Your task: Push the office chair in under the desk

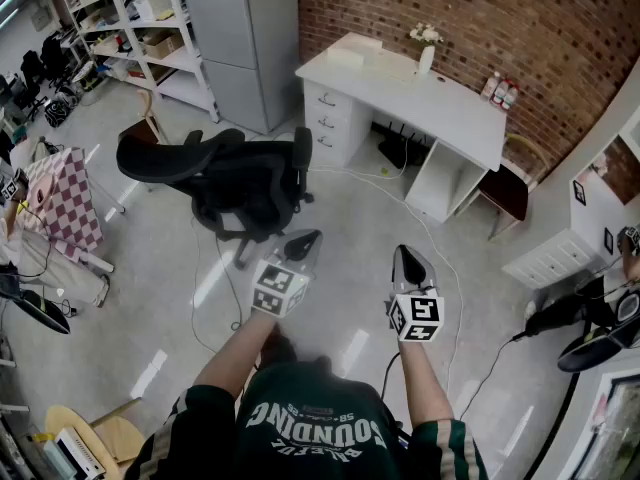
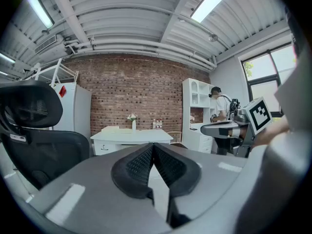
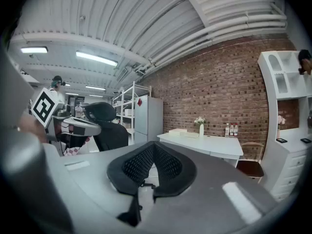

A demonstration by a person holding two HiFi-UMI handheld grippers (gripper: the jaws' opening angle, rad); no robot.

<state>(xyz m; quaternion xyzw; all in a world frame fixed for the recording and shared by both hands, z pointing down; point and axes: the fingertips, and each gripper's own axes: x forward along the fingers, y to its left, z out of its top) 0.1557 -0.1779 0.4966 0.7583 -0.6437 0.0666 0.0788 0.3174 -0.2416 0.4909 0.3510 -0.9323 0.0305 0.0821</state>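
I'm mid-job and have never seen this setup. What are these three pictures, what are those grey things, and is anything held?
There is no robot arm: a person carries a two-jaw gripper in each hand. The head view looks down from the person's head at the left gripper and right gripper; the marker cubes are part of them. Each gripper view looks along that gripper's own jaws. Both pairs are shut and hold nothing. The black office chair stands on the floor, apart from the white desk at the brick wall. A vase of flowers stands on it.
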